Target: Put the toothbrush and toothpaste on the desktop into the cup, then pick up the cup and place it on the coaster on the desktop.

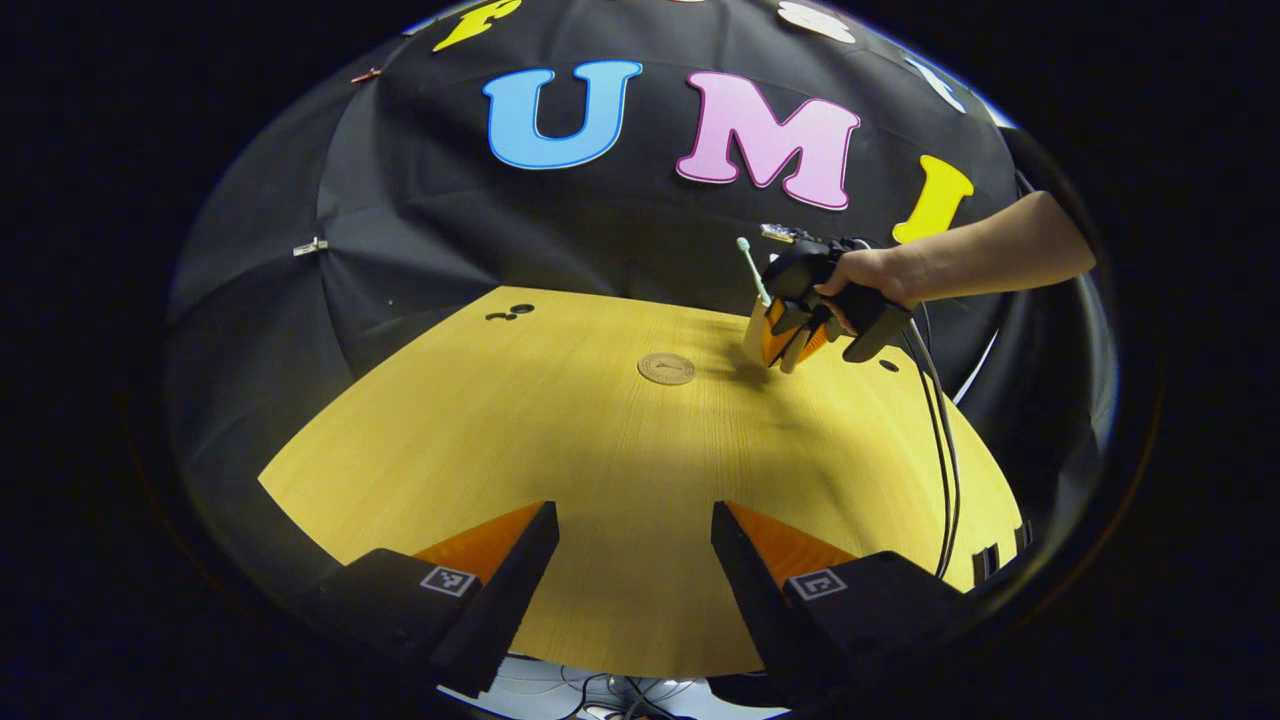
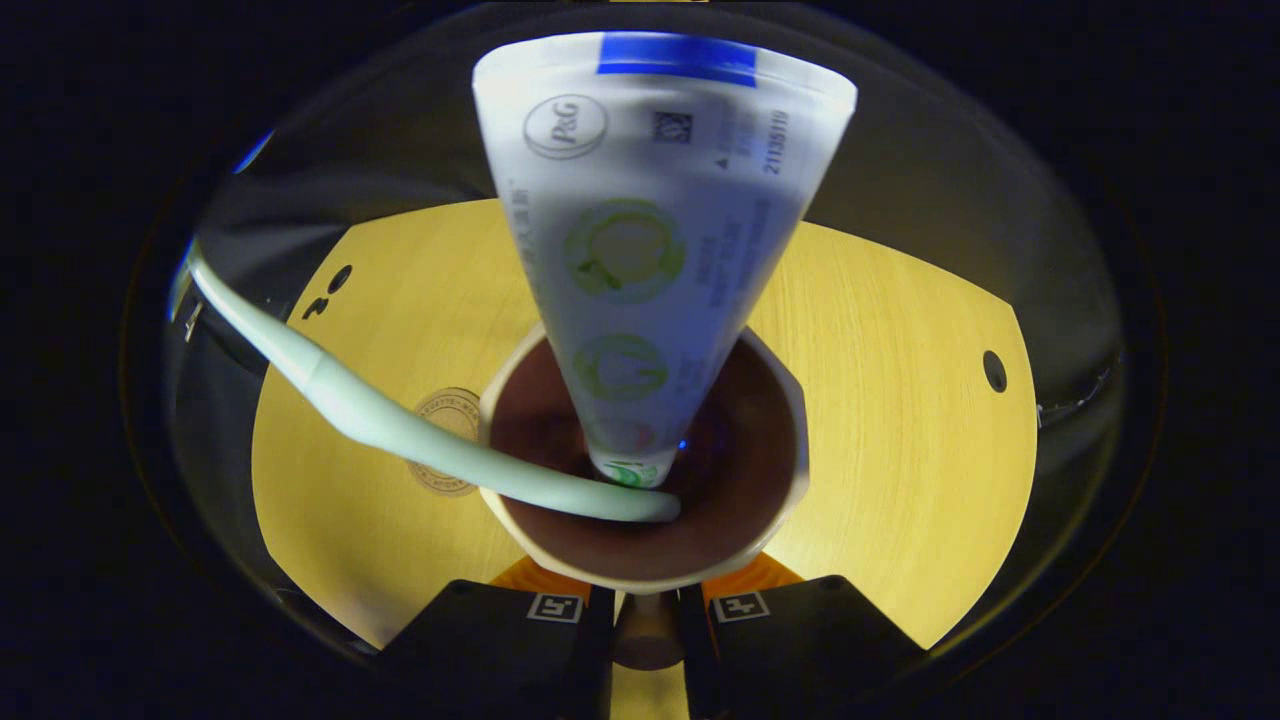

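Left claw (image 1: 635, 545): fingers spread wide, nothing between them, held low over the near edge of the desk (image 1: 560, 440).

Right claw (image 2: 648, 600): 2 fingers closed narrow on the cup (image 2: 770, 470), apparently on its handle, at the near side of the rim. In the left gripper view this claw (image 1: 790, 345) sits at the far right of the desk, a hand (image 1: 875, 275) around it.

Cup contents: toothpaste (image 2: 650, 250) stands nearly upright, cap end down; toothbrush (image 2: 400, 430) leans out over the rim. Its head (image 1: 745, 246) pokes up above the claw.

Coaster (image 1: 667, 368) lies flat on the desk, bare, just beside the cup. Cannot tell if the cup base touches the desk.
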